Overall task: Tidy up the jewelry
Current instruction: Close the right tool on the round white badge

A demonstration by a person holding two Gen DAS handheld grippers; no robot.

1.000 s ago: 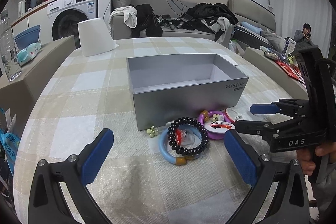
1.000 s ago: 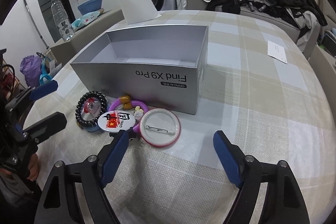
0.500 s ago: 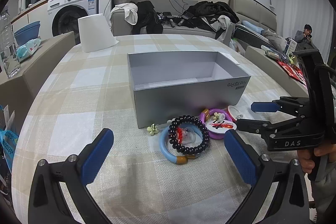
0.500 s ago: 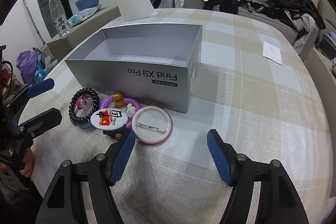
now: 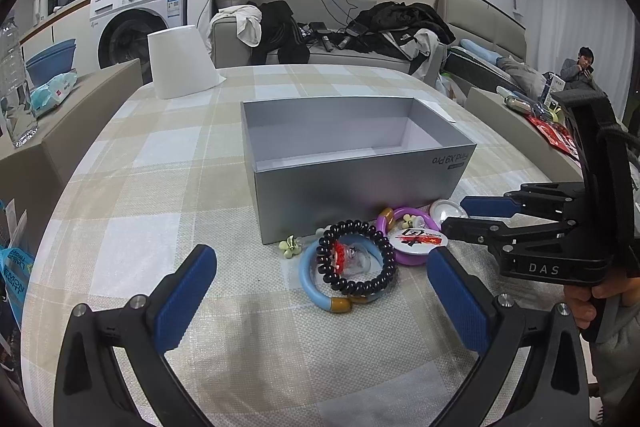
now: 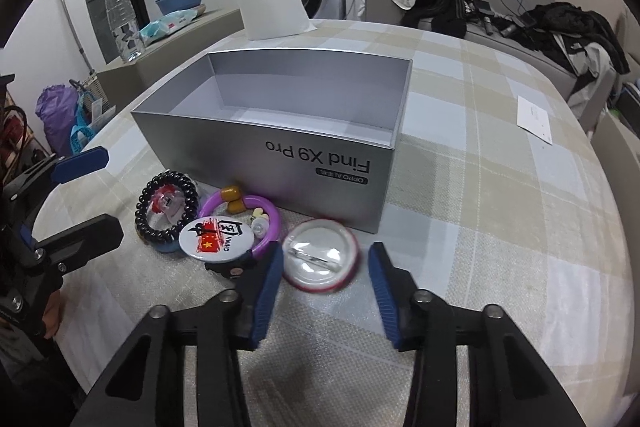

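Observation:
An open grey box [image 5: 352, 183] [image 6: 304, 155] stands on the checked table. In front of it lie a black bead bracelet [image 5: 356, 259] [image 6: 166, 209] on a blue ring [image 5: 316, 287], a purple ring [image 6: 264, 215], a white flag badge [image 5: 418, 239] [image 6: 216, 241] and an upturned red-rimmed badge [image 6: 320, 255]. My left gripper [image 5: 320, 295] is open and empty, just short of the bracelet. My right gripper [image 6: 324, 287] is open, its blue pads [image 6: 266, 291] either side of the upturned badge, not touching it.
A white paper roll [image 5: 180, 61] stands at the table's far side. A small green flower clip [image 5: 290, 246] lies by the box corner. A white card [image 6: 534, 119] lies at the right. A sofa with clothes [image 5: 340, 27] is behind the table.
My right gripper has moved forward and down to the upturned badge and its jaws have narrowed around it. My left gripper has barely moved.

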